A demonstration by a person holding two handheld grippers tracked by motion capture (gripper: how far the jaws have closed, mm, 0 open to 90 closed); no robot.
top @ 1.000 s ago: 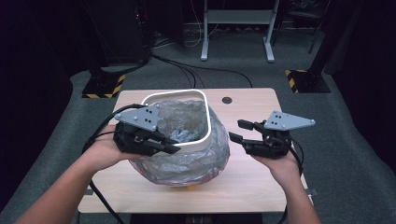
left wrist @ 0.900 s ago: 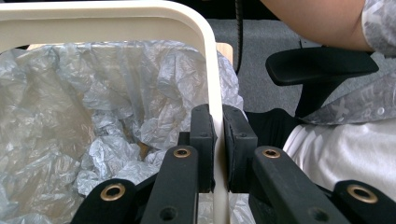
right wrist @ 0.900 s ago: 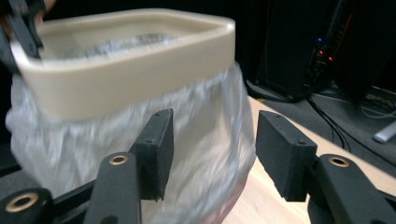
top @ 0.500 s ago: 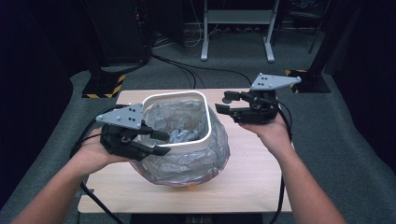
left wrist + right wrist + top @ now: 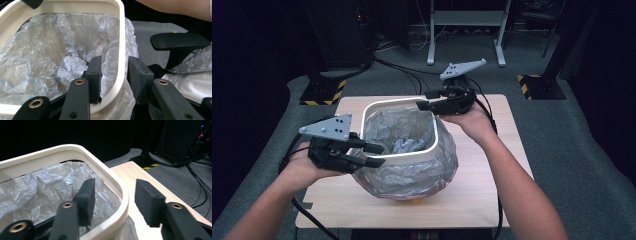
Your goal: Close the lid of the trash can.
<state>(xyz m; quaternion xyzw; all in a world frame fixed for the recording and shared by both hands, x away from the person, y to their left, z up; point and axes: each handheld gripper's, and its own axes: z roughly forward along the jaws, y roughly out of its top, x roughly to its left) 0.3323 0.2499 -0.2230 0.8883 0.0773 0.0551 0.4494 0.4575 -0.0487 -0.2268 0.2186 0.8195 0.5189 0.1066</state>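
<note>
Right gripper [image 5: 428,101] moved to bin rim [image 5: 404,155] far corner, jaws astride, closing

Left tongs [image 5: 374,155] low at near-left, jaws parted and just been closing, one each side of the rim [image 5: 120,50]. Right tongs [image 5: 426,100] raised at far side, jaws parted, closing too, astride the rim.

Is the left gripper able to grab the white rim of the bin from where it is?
Probably yes. The left gripper already has one jaw inside and one outside the white rim, with nothing blocking but the thin bag. Its jaws have just been closing around it.
</note>
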